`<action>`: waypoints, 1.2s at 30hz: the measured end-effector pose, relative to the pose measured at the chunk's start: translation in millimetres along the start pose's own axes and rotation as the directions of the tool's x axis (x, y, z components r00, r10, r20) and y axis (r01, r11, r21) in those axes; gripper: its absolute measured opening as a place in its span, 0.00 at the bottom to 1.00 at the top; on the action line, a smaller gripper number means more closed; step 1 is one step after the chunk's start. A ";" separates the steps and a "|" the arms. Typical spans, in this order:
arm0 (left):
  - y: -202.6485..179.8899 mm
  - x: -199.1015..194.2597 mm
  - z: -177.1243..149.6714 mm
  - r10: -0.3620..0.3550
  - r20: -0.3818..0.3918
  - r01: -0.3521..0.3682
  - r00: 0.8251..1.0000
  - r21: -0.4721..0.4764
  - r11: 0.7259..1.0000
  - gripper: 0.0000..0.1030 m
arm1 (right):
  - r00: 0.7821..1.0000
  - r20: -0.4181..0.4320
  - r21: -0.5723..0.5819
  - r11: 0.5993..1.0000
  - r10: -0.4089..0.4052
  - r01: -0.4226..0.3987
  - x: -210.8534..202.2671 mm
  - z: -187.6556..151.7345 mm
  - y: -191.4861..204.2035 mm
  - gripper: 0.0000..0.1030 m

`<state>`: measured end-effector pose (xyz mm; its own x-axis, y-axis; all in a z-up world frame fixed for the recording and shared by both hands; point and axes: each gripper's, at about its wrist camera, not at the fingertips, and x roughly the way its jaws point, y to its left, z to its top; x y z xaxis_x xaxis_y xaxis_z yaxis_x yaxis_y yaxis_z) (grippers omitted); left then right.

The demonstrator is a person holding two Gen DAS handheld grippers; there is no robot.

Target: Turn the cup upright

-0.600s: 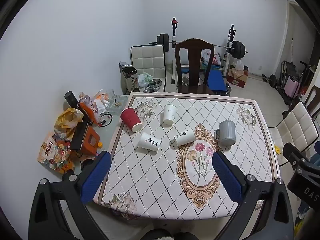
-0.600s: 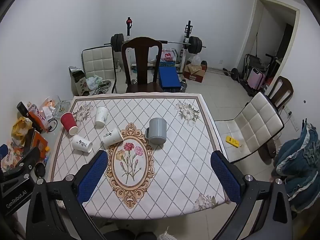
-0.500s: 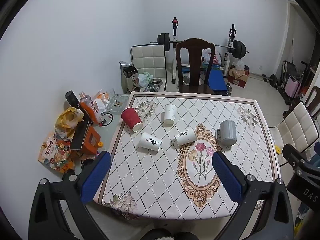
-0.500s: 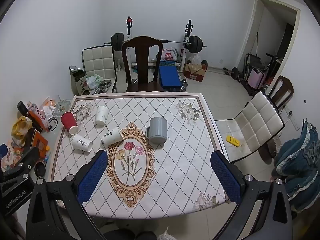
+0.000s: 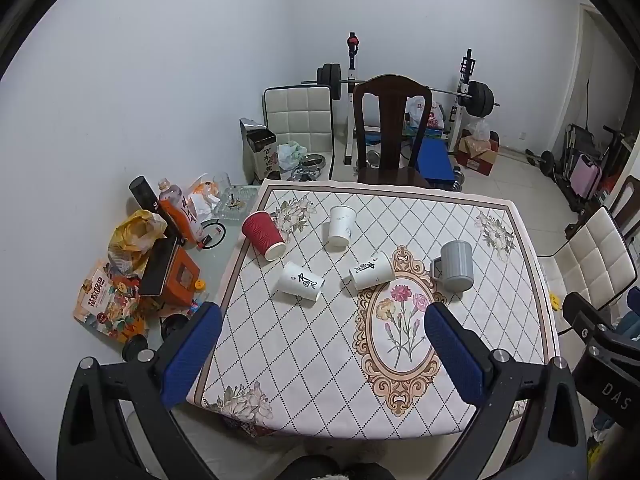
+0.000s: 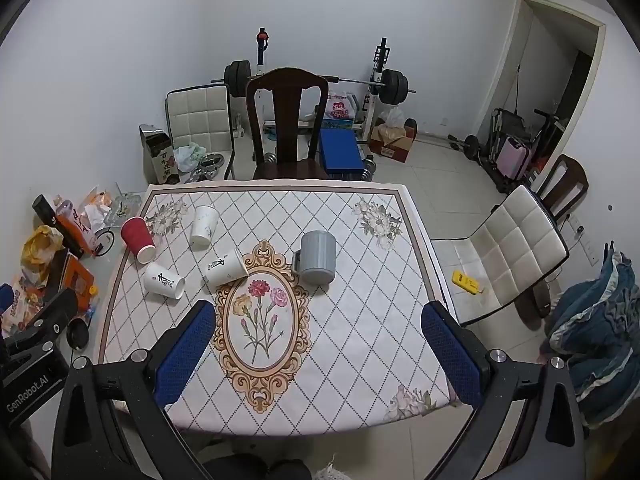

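Five cups sit on a floral tablecloth [image 6: 340, 344] as both grippers hang high over the table's near edge. The left gripper [image 5: 320, 344] and right gripper [image 6: 318, 340] each stand spread wide, gripping nothing. A red cup [image 5: 263, 235] lies tipped close to the cloth's far-left edge; a plain white cup [image 5: 340, 225] stands mouth-down beside it. Two lettered white cups [image 5: 301, 281] [image 5: 371, 271] lie on their sides left of centre. A grey mug [image 6: 318, 257] rests inverted at centre. The cloth's near half and right side lie bare.
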<state>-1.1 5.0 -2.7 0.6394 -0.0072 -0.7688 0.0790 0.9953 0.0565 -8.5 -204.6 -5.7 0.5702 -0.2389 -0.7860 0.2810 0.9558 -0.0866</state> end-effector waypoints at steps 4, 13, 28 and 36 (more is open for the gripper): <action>0.0 0.8 0.1 -0.001 -0.001 0.001 1.000 -0.002 1.000 1.00 | 1.000 0.000 -0.002 1.000 -0.002 0.002 -0.6 1.5 0.4 1.00; 1.1 1.6 -0.3 0.000 -0.003 0.000 1.000 -0.004 1.000 1.00 | 1.000 0.000 -0.004 1.000 -0.004 0.004 1.0 0.9 1.0 1.00; 0.9 5.1 0.6 -0.001 -0.002 0.001 1.000 -0.003 1.000 1.00 | 1.000 -0.002 -0.004 1.000 -0.005 0.005 1.8 0.2 2.1 1.00; 0.8 7.3 2.1 0.001 0.001 -0.001 1.000 -0.004 1.000 1.00 | 1.000 0.001 -0.006 1.000 -0.002 0.002 1.8 -0.9 3.4 1.00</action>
<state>5.2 5.5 -7.0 0.6403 -0.0062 -0.7681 0.0756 0.9956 0.0550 -7.3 -201.6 -8.0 0.5699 -0.2412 -0.7855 0.2777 0.9562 -0.0922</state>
